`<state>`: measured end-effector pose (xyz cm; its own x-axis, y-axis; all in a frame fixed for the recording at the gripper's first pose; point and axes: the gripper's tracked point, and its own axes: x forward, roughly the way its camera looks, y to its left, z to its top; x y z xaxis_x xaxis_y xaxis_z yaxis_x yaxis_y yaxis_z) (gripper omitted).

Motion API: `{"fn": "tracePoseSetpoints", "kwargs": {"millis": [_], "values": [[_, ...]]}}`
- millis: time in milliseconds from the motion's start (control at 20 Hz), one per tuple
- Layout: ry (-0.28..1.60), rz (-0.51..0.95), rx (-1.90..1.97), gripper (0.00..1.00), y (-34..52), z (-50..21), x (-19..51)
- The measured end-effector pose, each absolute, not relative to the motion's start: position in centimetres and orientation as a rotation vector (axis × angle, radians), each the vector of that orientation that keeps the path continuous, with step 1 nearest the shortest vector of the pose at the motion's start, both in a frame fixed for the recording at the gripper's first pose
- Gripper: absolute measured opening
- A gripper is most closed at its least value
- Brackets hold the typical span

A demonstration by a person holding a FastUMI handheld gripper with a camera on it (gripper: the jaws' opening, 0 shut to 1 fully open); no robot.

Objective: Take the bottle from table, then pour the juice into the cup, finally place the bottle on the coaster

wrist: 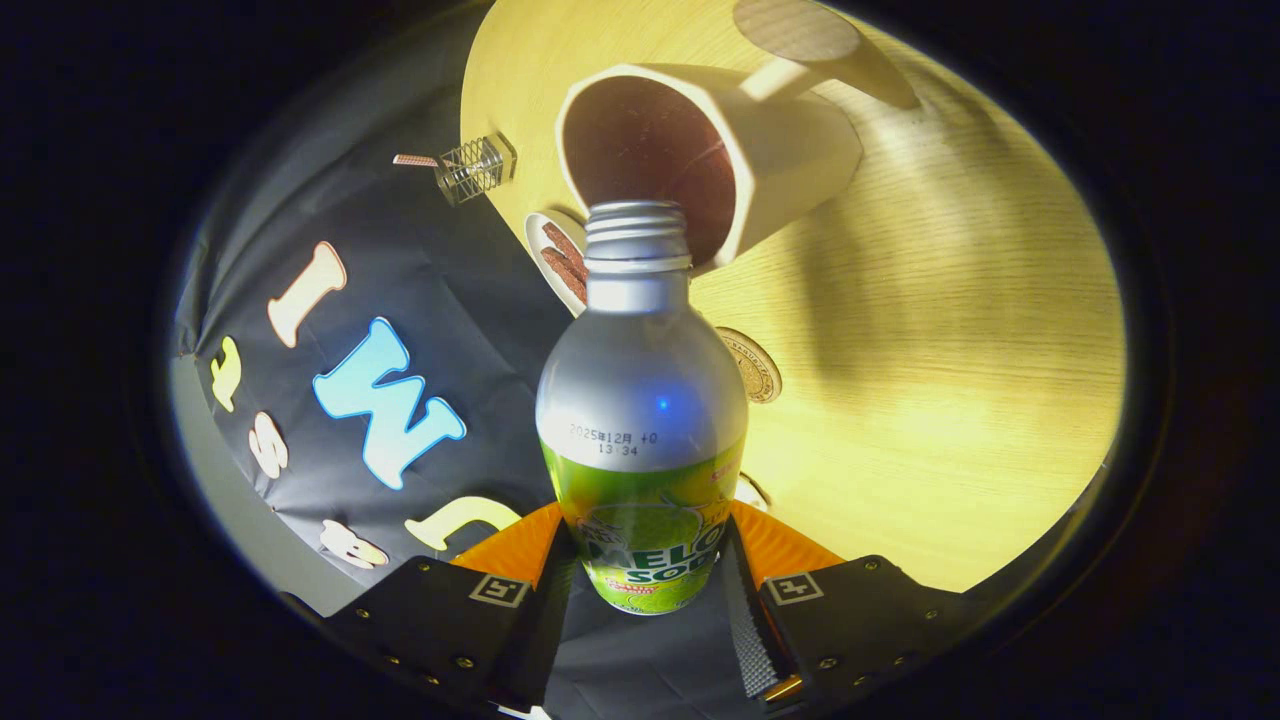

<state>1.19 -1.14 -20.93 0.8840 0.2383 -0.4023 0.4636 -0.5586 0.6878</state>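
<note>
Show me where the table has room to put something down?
The widest bare wood lies beyond the coaster, away from the cup. It is crowded around the bottle, held by the hand-held gripper: cup, small plate and coaster sit close together.

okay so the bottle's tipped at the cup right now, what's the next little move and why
Probably finish the pour with a slight further tip, then swing toward the coaster. The gripper is shut on the bottle, both fingers pressing its lower body. The uncapped mouth sits at the rim of the cup, and the coaster lies on the table just beside the bottle. I cannot see any juice flowing.
</note>
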Motion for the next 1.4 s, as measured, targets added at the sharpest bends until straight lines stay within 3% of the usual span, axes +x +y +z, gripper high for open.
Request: {"fn": "tracePoseSetpoints", "kwargs": {"millis": [700,1400], "values": [[0.537,-0.337,2.187,0.70,-0.6,-20.9,0.9],[0.595,-0.396,1.727,0.70,0.0,-24.5,-1.2]]}}
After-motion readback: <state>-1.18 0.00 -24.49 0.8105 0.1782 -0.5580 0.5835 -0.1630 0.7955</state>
